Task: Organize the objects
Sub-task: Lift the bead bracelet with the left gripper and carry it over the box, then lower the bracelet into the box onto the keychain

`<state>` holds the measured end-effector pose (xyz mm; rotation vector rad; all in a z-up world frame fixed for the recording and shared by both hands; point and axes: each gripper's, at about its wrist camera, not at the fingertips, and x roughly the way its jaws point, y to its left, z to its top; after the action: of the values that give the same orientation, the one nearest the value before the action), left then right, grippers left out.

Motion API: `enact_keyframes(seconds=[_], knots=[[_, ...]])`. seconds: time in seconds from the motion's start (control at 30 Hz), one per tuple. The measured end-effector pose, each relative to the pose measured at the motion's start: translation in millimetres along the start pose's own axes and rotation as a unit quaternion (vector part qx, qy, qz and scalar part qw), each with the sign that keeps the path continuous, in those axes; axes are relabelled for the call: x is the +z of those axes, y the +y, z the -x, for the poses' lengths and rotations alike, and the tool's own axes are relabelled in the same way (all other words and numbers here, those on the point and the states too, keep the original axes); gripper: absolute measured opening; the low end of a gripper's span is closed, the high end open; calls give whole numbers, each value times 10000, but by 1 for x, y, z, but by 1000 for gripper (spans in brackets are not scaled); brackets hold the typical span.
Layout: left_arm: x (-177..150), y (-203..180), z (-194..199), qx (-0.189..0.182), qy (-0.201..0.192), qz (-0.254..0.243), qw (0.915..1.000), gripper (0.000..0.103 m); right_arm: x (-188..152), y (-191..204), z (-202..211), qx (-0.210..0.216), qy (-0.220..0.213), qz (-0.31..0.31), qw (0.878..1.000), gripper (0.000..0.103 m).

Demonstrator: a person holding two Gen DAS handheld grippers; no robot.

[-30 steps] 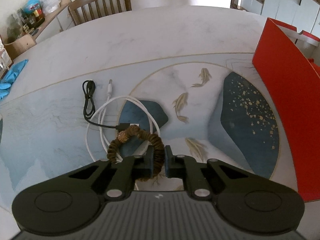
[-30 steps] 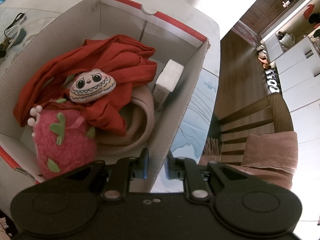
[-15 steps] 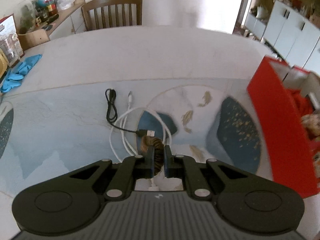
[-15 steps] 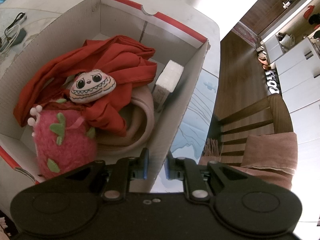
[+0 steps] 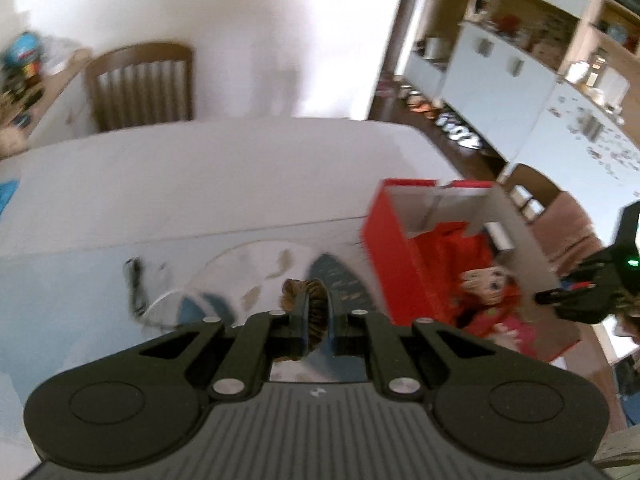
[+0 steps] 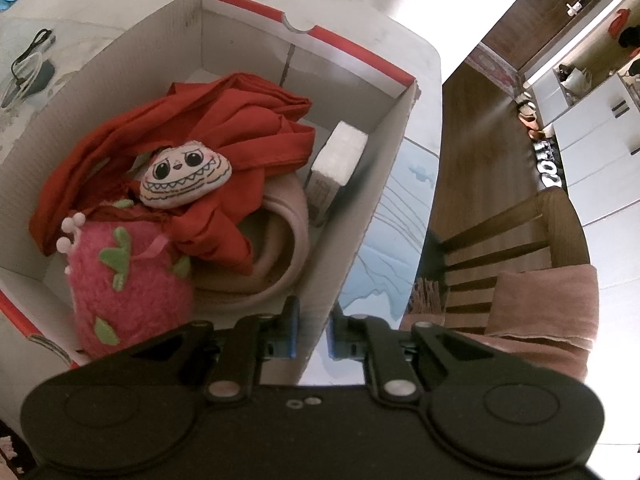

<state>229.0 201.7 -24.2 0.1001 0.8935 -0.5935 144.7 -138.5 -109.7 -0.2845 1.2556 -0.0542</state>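
Observation:
My left gripper (image 5: 318, 322) is shut on a brown beaded bracelet (image 5: 316, 300) and holds it in the air above the table, left of the red cardboard box (image 5: 396, 260). The view is blurred by motion. My right gripper (image 6: 312, 334) is shut on the near right wall of the box (image 6: 352, 236). It also shows at the right edge of the left wrist view (image 5: 592, 292). In the box lie a red cloth (image 6: 224, 128), a pink plush strawberry (image 6: 128, 276), a grinning plush face (image 6: 186, 176), a beige band (image 6: 280, 240) and a small white carton (image 6: 336, 160).
A black cable (image 5: 136, 284) and a white cable (image 5: 164, 300) lie on the patterned table (image 5: 200, 184), also seen far left in the right wrist view (image 6: 28, 60). A wooden chair (image 5: 140, 84) stands behind the table; another chair with a pink cloth (image 6: 520, 264) stands to the box's right.
My left gripper has lifted the bracelet off the cables and swung right towards the box, which now shows its inside. My right gripper has kept its hold on the box wall.

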Motion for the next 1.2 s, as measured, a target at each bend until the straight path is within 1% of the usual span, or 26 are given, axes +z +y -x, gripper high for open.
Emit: enact_keyframes(seconds=[0.27, 0.4, 0.53, 0.67, 0.83, 0.9, 0.93, 1.0, 1.07, 1.2], knots=[[24, -59, -6, -587, -58, -569, 9966, 7, -2, 0, 1, 23, -44, -30, 10000, 11], [33, -89, -12, -811, -64, -872, 9929, 7, -2, 0, 1, 10, -51, -29, 10000, 11], [40, -118, -21, -932, -61, -1162, 9888, 7, -2, 0, 2, 7, -68, -59, 10000, 11], [42, -141, -35, -944, -28, -1431, 9852, 8, -2, 0, 2, 14, -81, -59, 9999, 10], [40, -168, -64, -995, 66, -1766, 9792, 7, -3, -1, 2, 35, -107, -56, 9999, 10], [36, -175, -75, -939, 105, -1892, 9774, 7, -3, -1, 3, 44, -119, -56, 9999, 10], [33, -179, -82, -912, 171, -1940, 9766, 8, -4, -2, 3, 50, -123, -57, 9999, 10], [28, -183, -91, -972, 267, -1982, 9750, 8, -4, -2, 4, 50, -132, -50, 9999, 10], [23, -187, -101, -927, 373, -2047, 9737, 8, -5, -1, 4, 50, -140, -47, 9999, 10], [14, -189, -118, -898, 612, -2041, 9729, 8, -5, -1, 5, 60, -147, -35, 9999, 10]])
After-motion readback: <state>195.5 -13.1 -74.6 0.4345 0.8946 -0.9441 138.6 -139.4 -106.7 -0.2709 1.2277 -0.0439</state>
